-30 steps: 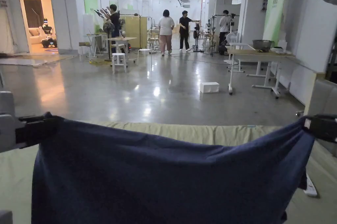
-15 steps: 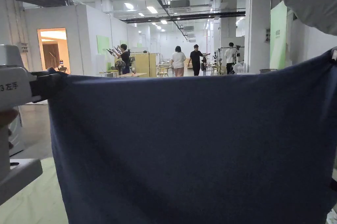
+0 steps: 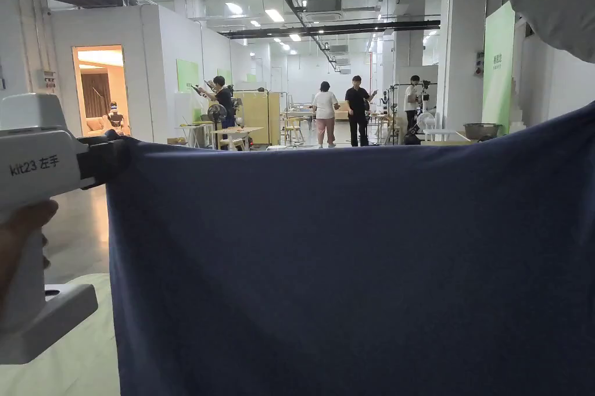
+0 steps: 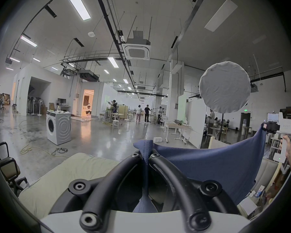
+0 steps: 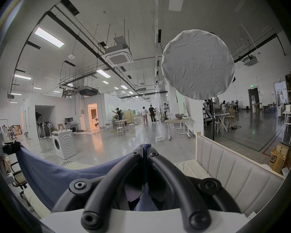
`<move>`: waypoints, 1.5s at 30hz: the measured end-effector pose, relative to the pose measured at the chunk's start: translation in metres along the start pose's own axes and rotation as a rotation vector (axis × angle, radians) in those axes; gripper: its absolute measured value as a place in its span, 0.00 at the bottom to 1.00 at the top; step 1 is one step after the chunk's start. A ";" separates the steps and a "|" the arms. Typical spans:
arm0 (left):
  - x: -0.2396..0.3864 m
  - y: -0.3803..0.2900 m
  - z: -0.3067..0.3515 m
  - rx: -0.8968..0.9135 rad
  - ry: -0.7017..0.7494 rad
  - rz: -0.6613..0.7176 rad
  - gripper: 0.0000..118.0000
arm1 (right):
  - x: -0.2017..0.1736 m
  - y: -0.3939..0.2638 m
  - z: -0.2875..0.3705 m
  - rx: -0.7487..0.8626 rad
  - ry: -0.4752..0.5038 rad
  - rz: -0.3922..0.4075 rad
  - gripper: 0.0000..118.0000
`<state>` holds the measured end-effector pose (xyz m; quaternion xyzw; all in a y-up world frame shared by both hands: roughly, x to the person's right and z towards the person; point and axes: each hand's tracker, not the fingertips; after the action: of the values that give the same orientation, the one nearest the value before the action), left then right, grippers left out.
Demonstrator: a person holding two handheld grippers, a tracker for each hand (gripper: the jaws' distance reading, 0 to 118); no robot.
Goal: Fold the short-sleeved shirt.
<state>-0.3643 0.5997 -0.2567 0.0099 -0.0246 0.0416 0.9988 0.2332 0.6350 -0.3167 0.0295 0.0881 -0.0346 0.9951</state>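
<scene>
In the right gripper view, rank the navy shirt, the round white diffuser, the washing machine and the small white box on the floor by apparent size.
As they look there, nearness aside:
1. navy shirt and round white diffuser: alike, and both near the camera, so I won't rank them
2. washing machine
3. small white box

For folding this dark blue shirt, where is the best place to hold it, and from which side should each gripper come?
Probably where it is held now: the two ends of the top edge. The left gripper pinches one end, the right gripper the other, each coming from its own outer side. The shirt then hangs spread and nearly flat above the bed, ready to lay down.
</scene>
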 end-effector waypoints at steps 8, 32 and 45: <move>0.001 0.002 -0.027 -0.005 0.019 -0.002 0.04 | -0.014 0.008 -0.007 0.025 -0.009 0.038 0.03; -0.011 -0.024 -0.234 0.007 0.165 0.028 0.04 | -0.025 -0.013 -0.187 0.134 -0.147 0.236 0.03; -0.015 -0.057 -0.296 -0.091 0.170 -0.001 0.04 | -0.018 -0.053 -0.272 0.040 -0.130 0.146 0.03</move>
<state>-0.3601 0.5482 -0.5540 -0.0391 0.0584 0.0408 0.9967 0.1646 0.6011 -0.5839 0.0532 0.0204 0.0346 0.9978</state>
